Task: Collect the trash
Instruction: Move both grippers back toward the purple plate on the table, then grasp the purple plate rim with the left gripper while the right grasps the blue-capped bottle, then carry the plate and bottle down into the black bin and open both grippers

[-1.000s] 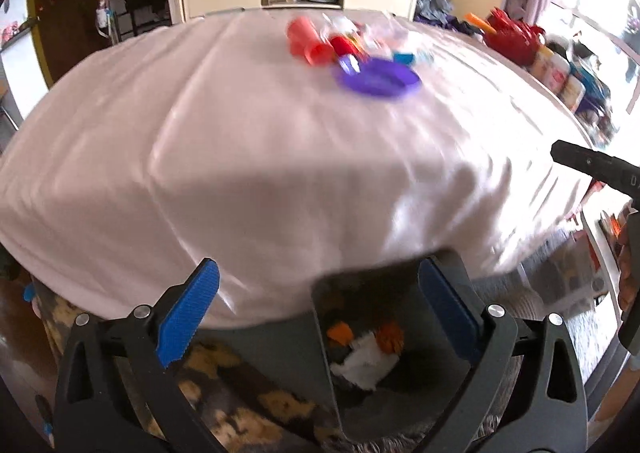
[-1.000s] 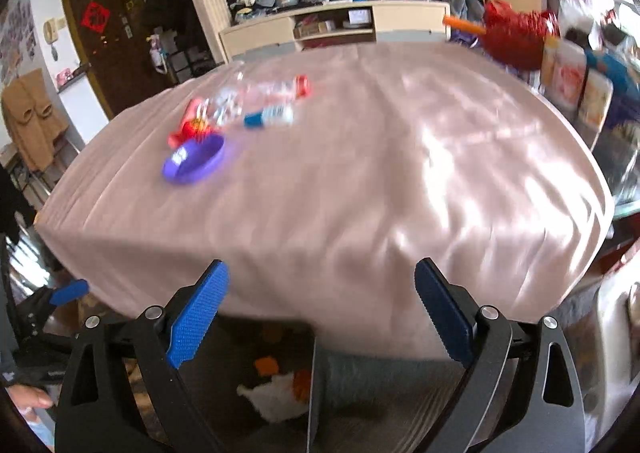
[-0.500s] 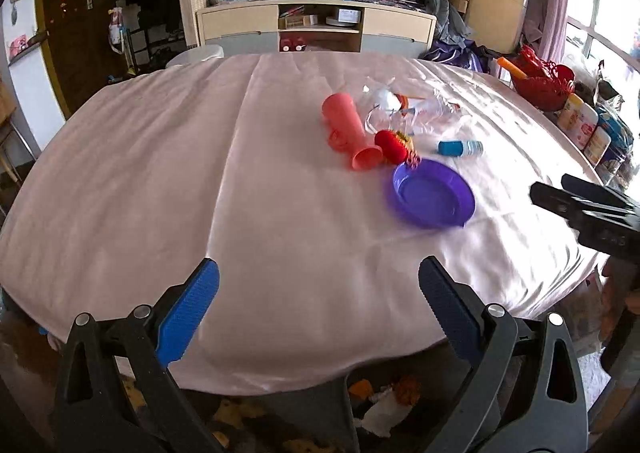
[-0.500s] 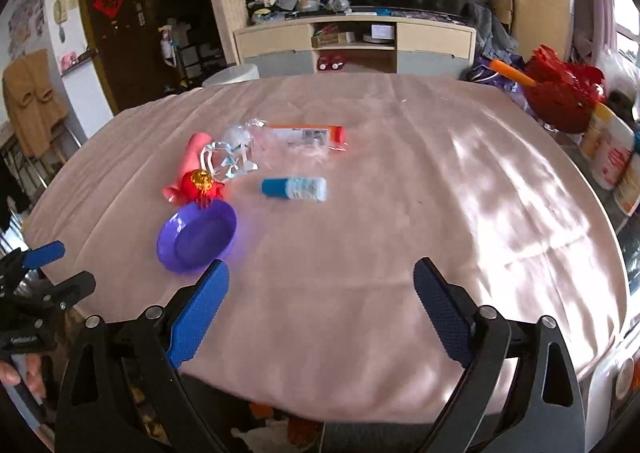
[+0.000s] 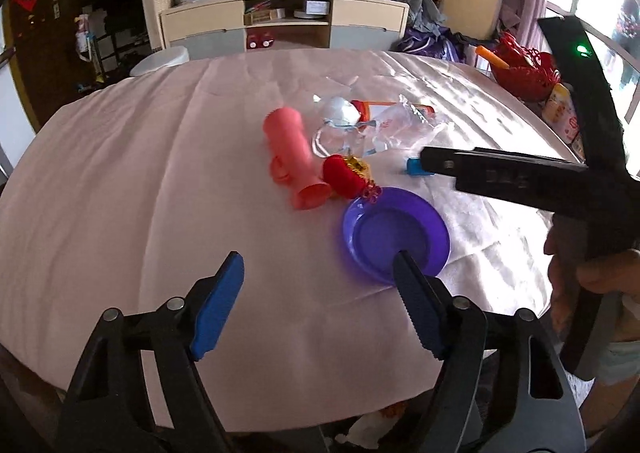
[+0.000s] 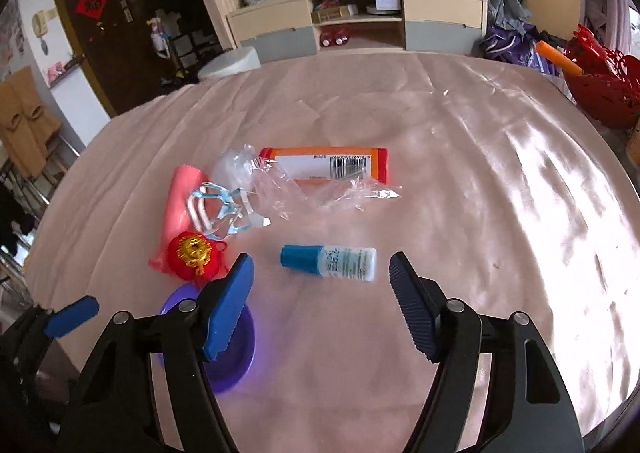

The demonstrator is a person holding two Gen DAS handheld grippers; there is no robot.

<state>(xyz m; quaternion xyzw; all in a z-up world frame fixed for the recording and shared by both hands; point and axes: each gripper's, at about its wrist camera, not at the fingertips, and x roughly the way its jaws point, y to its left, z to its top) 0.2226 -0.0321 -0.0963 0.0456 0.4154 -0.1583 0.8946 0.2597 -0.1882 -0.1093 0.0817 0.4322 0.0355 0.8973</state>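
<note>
small bottle (image 6: 329,262) — lengthwise sideways, blue cap apparently left

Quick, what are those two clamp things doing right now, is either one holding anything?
Left gripper: open, jaws have just been closing, nothing between them.
Right gripper: open, jaws have just been closing, holding nothing; the small blue-capped bottle lies ahead of it.

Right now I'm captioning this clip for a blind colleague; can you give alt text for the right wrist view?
An open right hand-held gripper hovers over a pink-clothed table, a small blue-capped white bottle lying between and beyond its fingertips. Behind lie clear crumpled plastic wrap, an orange-edged flat packet, a pink plastic cup, a red-and-gold ornament and a purple plastic plate.
</note>
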